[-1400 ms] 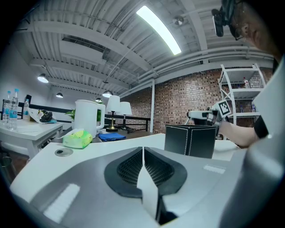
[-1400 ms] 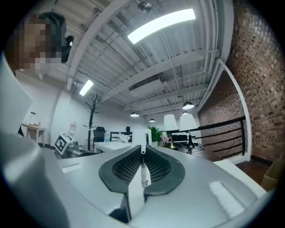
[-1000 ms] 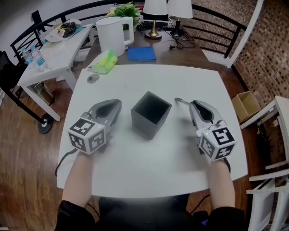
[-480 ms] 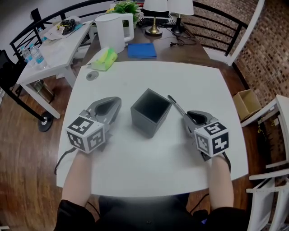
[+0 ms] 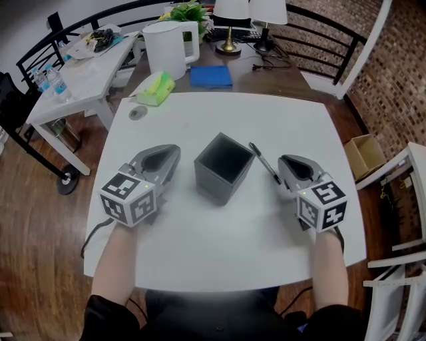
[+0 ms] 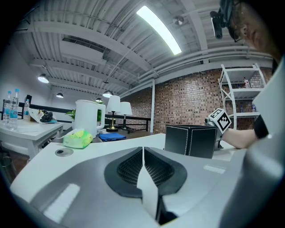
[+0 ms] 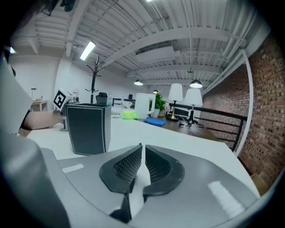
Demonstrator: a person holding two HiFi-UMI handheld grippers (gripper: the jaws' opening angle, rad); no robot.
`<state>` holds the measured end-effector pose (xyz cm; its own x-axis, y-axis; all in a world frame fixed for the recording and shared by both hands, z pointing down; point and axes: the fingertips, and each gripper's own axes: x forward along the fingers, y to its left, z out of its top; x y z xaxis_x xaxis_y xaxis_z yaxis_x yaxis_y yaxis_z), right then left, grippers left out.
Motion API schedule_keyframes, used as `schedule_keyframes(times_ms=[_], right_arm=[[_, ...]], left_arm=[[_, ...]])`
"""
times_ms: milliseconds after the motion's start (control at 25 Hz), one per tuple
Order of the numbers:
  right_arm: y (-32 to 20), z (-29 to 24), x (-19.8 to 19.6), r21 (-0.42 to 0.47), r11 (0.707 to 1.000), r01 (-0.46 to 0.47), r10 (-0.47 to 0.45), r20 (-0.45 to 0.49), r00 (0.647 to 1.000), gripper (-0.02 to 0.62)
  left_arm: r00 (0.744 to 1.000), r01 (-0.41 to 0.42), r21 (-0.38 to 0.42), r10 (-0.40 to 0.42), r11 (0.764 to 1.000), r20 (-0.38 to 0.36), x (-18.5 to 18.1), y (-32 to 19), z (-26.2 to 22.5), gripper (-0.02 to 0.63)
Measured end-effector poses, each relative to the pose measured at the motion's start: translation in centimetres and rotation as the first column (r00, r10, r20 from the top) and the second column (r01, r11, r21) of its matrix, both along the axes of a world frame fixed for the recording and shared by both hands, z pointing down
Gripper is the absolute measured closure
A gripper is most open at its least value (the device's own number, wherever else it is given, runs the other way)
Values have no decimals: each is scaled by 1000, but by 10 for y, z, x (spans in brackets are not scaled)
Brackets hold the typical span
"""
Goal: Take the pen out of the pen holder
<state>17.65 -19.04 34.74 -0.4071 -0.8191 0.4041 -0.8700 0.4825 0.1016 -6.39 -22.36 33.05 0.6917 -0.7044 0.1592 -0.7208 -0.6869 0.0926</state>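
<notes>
White jug (image 5: 166,48), green packet (image 5: 156,90), blue book (image 5: 210,76), cardboard box (image 5: 363,154), water bottles (image 5: 50,83)

The holder (image 5: 224,174) is standing mid-surface (image 5: 219,246). The pen (image 5: 265,162) is lying on the surface just right of the holder, not touching it. A disc (image 5: 137,113) is lying behind the holder to the left, near the surface's far corner. A kettle (image 5: 166,48) and two lamps (image 5: 229,10) are standing farther behind the holder, on a second surface.

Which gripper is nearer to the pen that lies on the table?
Right. The right gripper, jaws closing on nothing, lies just beside the pen; the left gripper is on the far side of the pen holder.
</notes>
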Motion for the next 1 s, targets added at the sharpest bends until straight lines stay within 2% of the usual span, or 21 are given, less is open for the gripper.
schedule_keyframes(times_ms=[80, 240, 400, 680, 1000], right_arm=[[-9, -11, 9, 57, 998, -6, 4, 30, 1000, 567], [-20, -23, 36, 142, 987, -76, 58, 121, 991, 581], [-15, -28, 59, 173, 968, -180, 134, 249, 959, 582], [-19, -18, 72, 108, 968, -226, 190, 271, 944, 583], [-19, -17, 72, 107, 968, -228, 191, 273, 943, 583]], left_arm=[[1000, 1, 1, -1, 1000, 1, 0, 0, 0, 594], [1000, 1, 1, -1, 1000, 0, 0, 0, 1, 594], [1000, -2, 1, 2, 1000, 0, 1, 0, 1, 594], [1000, 0, 2, 0, 1000, 1, -1, -1, 0, 594], [1000, 3, 3, -3, 1000, 1, -1, 0, 0, 594]])
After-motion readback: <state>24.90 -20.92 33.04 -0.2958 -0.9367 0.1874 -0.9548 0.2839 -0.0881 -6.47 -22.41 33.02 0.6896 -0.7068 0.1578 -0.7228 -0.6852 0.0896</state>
